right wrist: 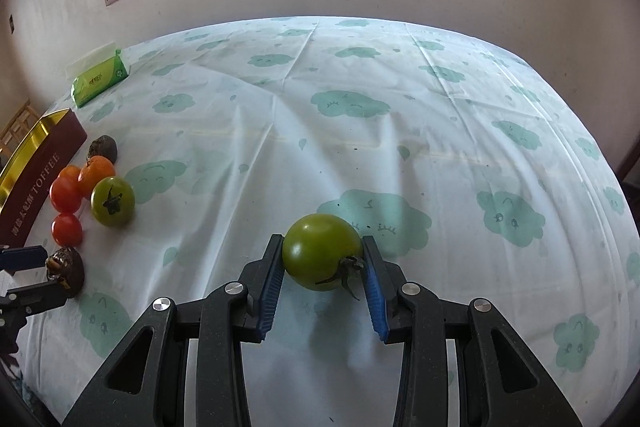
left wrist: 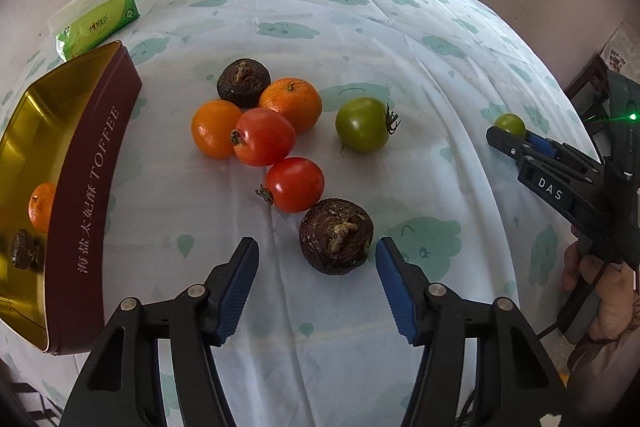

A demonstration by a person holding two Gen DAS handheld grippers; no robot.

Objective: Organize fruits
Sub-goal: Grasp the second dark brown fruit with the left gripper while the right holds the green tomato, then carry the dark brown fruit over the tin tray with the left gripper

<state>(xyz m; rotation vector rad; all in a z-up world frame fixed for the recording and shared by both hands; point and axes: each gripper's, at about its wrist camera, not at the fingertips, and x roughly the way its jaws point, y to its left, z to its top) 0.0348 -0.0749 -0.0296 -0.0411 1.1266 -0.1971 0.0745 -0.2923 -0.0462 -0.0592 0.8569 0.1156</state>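
**Right gripper clamps a green tomato; left gripper gapes**

Left wrist view: the left gripper stands spread at lower centre, a dark water chestnut between its tips. The toffee tin lies at left.

Right wrist view: the right gripper pinches a green tomato at lower centre.

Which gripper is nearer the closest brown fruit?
Left. The left gripper is open just before the brown fruit; the right gripper is off to the side, shut on a green tomato.
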